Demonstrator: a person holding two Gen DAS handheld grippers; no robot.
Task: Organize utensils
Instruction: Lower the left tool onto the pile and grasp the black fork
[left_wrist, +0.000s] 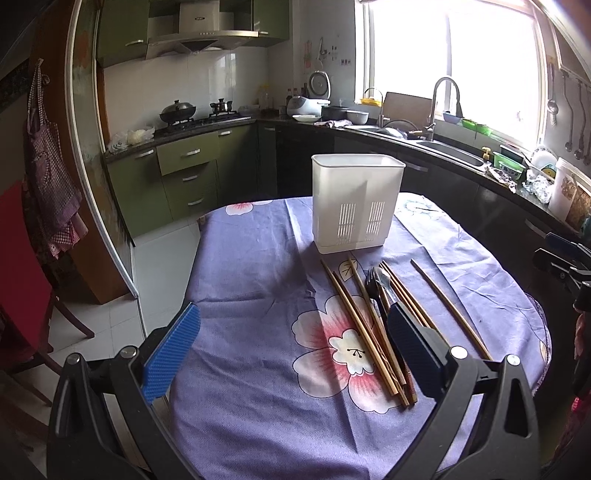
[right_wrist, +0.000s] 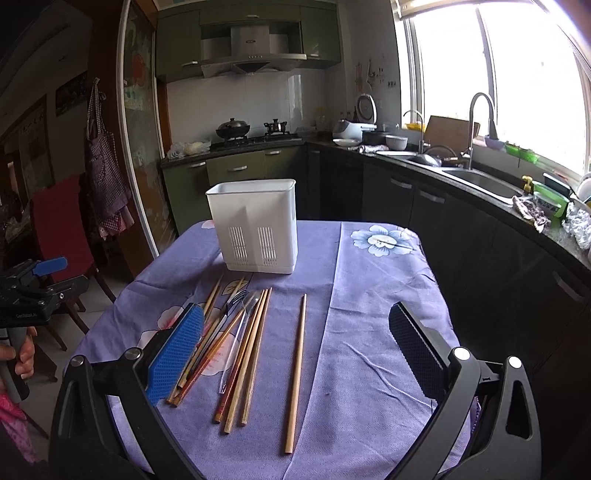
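Note:
A white slotted utensil holder stands upright and looks empty at the far side of the table with the purple flowered cloth. Several wooden chopsticks lie in a loose pile in front of it, with a dark fork among them. One chopstick lies apart to the right. My left gripper is open above the near table, its right finger over the pile. My right gripper is open above the single chopstick.
A kitchen counter with sink and faucet runs behind and right of the table. A red chair stands left. The right gripper shows at the right edge of the left wrist view; the left gripper shows at the left edge of the right wrist view.

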